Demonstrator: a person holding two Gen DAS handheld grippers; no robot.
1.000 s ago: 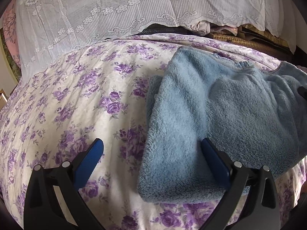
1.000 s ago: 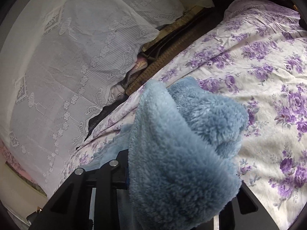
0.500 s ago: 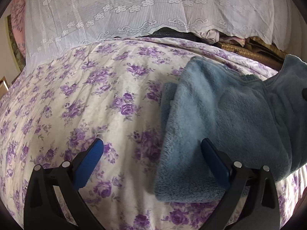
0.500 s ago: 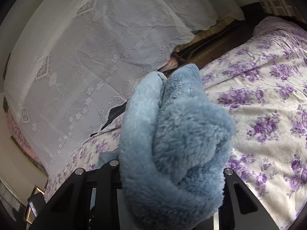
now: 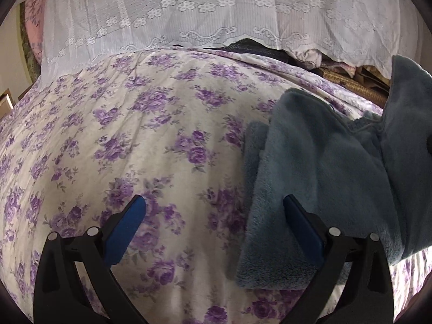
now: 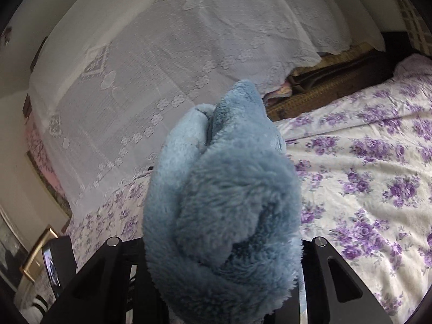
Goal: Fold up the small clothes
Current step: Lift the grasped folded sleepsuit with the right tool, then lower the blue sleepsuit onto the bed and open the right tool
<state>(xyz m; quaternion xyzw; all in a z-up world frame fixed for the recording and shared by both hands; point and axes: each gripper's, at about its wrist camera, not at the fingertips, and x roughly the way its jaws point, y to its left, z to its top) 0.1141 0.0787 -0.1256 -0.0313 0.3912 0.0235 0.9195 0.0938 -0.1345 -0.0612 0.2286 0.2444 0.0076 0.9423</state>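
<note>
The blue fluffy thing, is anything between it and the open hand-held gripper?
Nothing visible. The left hand-held gripper is open over bare floral bedspread, its right finger already over the blue fleece garment. The right hand-held gripper grips a bunch of it.

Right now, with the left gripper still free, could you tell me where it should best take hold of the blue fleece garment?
I would grip the near left corner of the blue fleece garment, where its folded edge lies flat on the floral bedspread. The open left gripper can come in from the left. The right gripper already lifts the other end, so that corner seems freest.
</note>
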